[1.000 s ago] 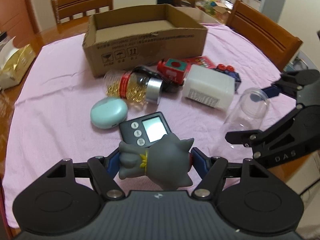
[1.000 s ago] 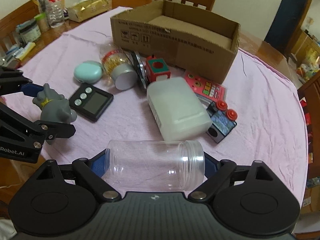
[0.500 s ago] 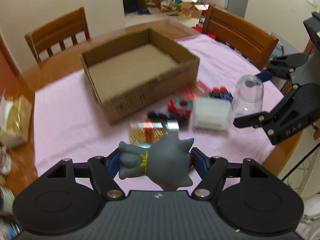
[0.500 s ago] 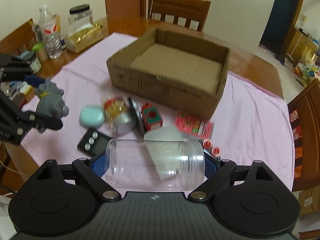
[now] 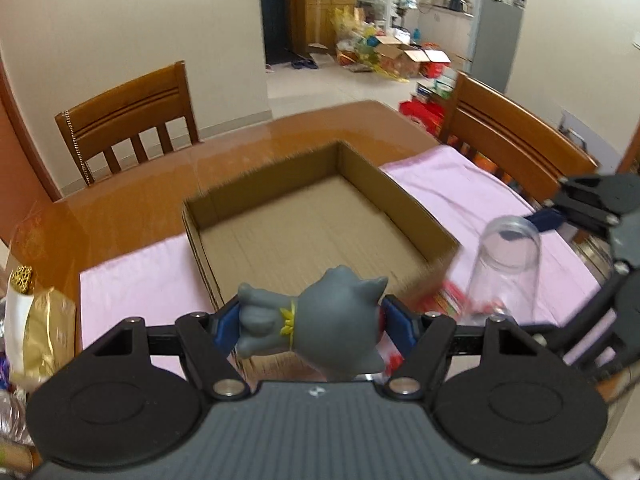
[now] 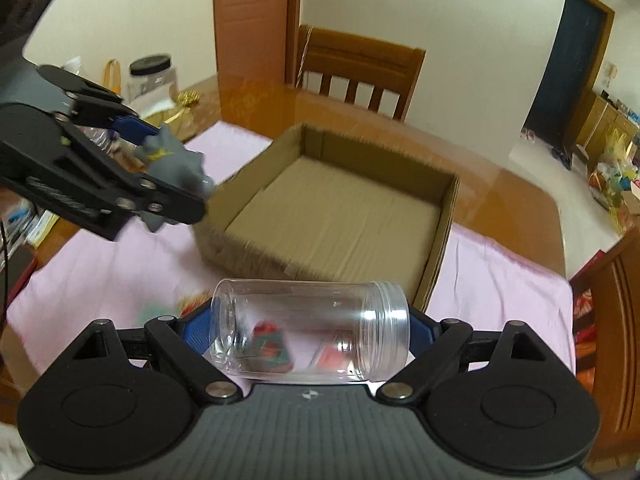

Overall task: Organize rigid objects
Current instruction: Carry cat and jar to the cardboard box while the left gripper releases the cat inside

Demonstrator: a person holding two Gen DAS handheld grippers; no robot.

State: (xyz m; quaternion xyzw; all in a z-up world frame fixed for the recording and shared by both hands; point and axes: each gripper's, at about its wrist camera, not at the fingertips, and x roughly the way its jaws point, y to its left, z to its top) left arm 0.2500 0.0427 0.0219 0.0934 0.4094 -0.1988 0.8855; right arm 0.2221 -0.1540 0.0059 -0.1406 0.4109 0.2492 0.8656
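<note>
My left gripper point(image 5: 310, 320) is shut on a grey cat figure point(image 5: 316, 330) and holds it in the air just before the near wall of the open cardboard box point(image 5: 416, 204). It also shows in the right wrist view point(image 6: 176, 168) at the box's left corner. My right gripper point(image 6: 310, 336) is shut on a clear plastic jar point(image 6: 308, 340) lying crosswise, held above the cloth in front of the box point(image 6: 444, 220). The jar also shows in the left wrist view point(image 5: 508, 268). The box looks empty inside.
A pink cloth point(image 6: 500, 292) covers the wooden table point(image 5: 256, 148). Small toys point(image 6: 272, 350) lie below the jar, blurred. Wooden chairs point(image 5: 128, 120) stand around the table. A gold package point(image 5: 40, 332) and a dark-lidded jar point(image 6: 150, 76) sit at the left.
Both grippers have risen and moved forward toward the box with their objects still held. The objects on the cloth have dropped below both views.
</note>
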